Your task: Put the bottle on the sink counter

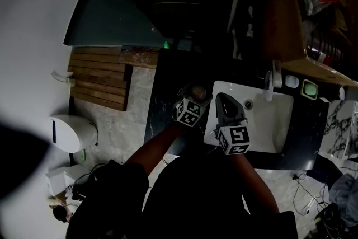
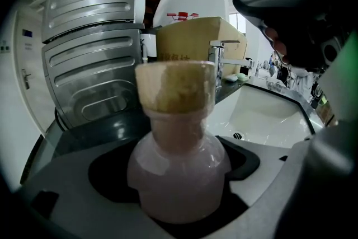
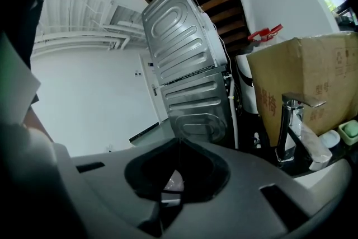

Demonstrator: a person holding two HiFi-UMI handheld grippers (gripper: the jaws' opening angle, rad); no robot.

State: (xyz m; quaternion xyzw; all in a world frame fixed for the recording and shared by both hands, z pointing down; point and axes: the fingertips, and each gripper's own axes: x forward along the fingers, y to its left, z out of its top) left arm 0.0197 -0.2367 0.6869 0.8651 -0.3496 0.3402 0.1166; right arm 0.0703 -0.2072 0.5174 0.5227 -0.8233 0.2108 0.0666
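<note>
Left gripper (image 1: pixel 191 103) is clamped round the body of the bottle (image 2: pixel 178 168), a bulgy, cloudy-pink translucent thing with a chunky tan, cork-looking cap. It's held upright over the dark counter (image 1: pixel 161 99), right by the left edge of the white sink (image 1: pixel 269 121); can't tell if it touches down. Right gripper (image 3: pixel 178 148) has its jaws pressed together with nothing in them, over the sink's left rim. A chrome tap (image 3: pixel 291 127), a cardboard box (image 3: pixel 306 80) and a ribbed metal panel (image 3: pixel 190 64) sit behind
</note>
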